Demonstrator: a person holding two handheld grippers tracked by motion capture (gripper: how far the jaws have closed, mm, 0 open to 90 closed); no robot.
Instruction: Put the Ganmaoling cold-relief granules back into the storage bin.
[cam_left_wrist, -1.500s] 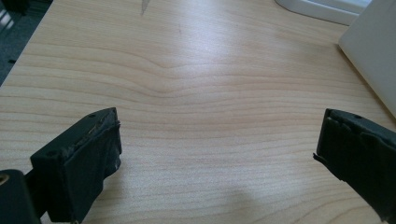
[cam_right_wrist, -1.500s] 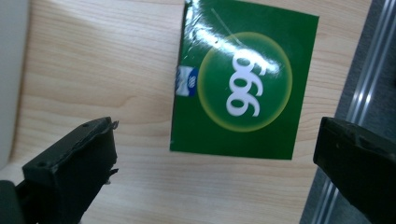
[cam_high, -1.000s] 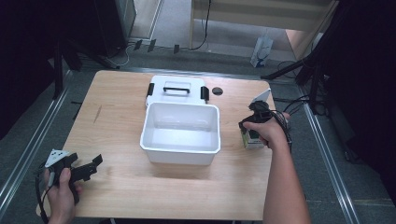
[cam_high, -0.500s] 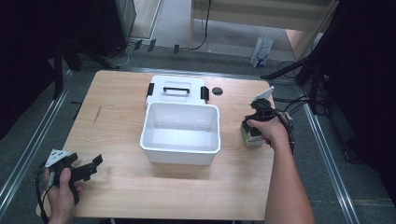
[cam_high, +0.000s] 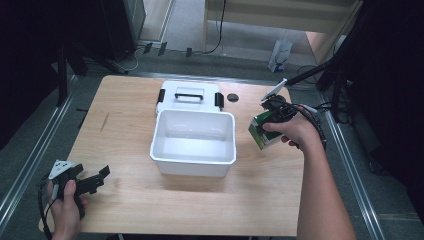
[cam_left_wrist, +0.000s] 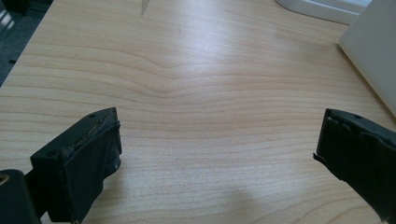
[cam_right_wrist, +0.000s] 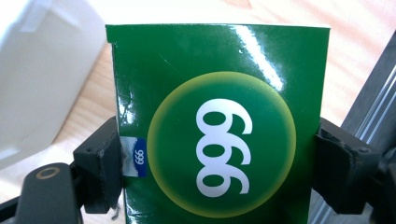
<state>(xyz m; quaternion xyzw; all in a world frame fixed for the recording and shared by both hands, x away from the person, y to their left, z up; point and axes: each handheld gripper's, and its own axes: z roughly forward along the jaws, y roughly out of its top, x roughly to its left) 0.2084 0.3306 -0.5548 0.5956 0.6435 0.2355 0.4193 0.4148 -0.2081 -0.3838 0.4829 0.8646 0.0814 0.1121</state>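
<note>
A green carton with a yellow-green disc and white digits hangs off the table to the right of the white bin. My right gripper is shut on the carton, one black jaw pressing each side of it. At the table's front left corner my left gripper rests low over the wood, jaws spread wide in the left gripper view with bare table between them.
The bin's white lid with a black handle and latches lies behind the bin. A small black disc sits to the lid's right. A metal rail runs along the table's right edge.
The right gripper closed onto the green carton where it stood on the table and has lifted it upward. The left gripper has stayed where it was.
</note>
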